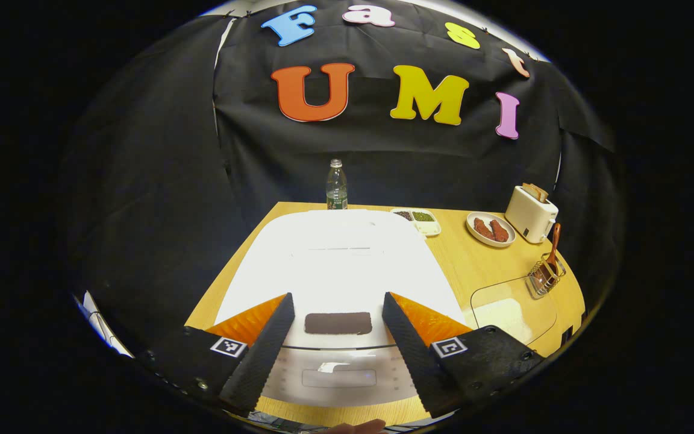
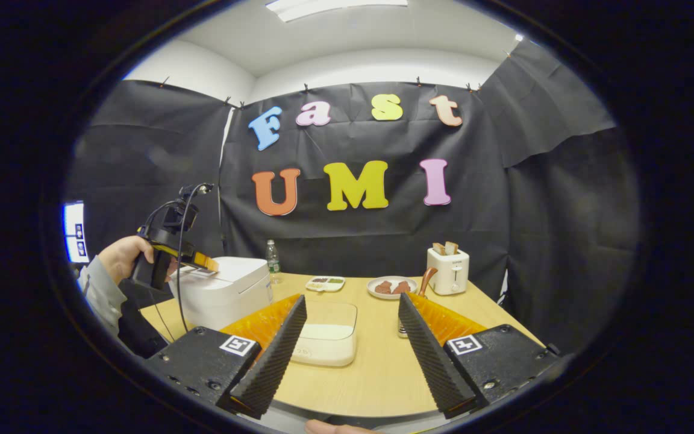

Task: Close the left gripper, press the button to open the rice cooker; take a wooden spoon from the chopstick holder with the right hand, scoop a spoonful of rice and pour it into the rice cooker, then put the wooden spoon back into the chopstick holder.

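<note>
- The left gripper (image 1: 338, 328) is held wide apart above the cooker (image 1: 335, 265), whose lid is seen closed.
- The right gripper (image 2: 352, 337) is held apart, empty.
- The spoon (image 1: 554, 241), probably wooden, is seen in the holder (image 1: 543, 276); all 4 steps remain.

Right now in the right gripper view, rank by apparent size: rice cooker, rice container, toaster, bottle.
1. rice cooker
2. rice container, though it sits nearer the camera, so its true size against the cooker is unsure
3. toaster
4. bottle, farthest back, so it may look smaller than it is
</note>
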Demonstrator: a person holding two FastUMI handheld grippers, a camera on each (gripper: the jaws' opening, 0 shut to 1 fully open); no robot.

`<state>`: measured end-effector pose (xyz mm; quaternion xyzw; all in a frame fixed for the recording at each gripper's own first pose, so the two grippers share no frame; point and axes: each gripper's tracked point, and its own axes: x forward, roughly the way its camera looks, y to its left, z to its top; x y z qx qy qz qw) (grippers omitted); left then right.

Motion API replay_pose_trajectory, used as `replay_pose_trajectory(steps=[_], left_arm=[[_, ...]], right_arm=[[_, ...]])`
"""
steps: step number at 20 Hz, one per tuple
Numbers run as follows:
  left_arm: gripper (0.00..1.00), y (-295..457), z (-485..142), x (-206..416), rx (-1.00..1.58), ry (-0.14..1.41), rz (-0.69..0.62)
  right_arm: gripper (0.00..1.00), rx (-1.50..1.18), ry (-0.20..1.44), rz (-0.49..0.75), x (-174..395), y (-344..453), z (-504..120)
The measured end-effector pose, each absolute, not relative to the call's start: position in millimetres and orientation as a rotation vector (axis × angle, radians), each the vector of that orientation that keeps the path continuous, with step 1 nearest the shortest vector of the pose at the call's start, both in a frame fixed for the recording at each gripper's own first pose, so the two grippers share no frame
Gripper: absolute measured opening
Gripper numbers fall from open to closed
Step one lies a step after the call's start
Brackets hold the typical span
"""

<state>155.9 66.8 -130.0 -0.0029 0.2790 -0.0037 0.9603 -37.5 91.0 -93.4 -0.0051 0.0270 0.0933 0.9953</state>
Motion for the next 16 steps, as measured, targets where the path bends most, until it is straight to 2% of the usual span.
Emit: replay_pose_trajectory(steps=[1,14,15,16], left_arm=[[0.96,67,-129,155,-0.006,0.558,-0.009],[0.98,74,-132,159,-0.057,0.443,0.031],[0.98,74,-132,160,-0.031,0.421,0.034],[0.97,75,-132,160,-0.01,0.406,0.037]], right_arm=[[1.0,-0.018,0.053,0.192,-37,94,-94],[1.0,-0.002,0.102,0.184,-36,101,-107],[0.96,-0.002,0.106,0.185,-35,102,-108],[1.0,-0.004,0.11,0.184,-35,101,-108]])
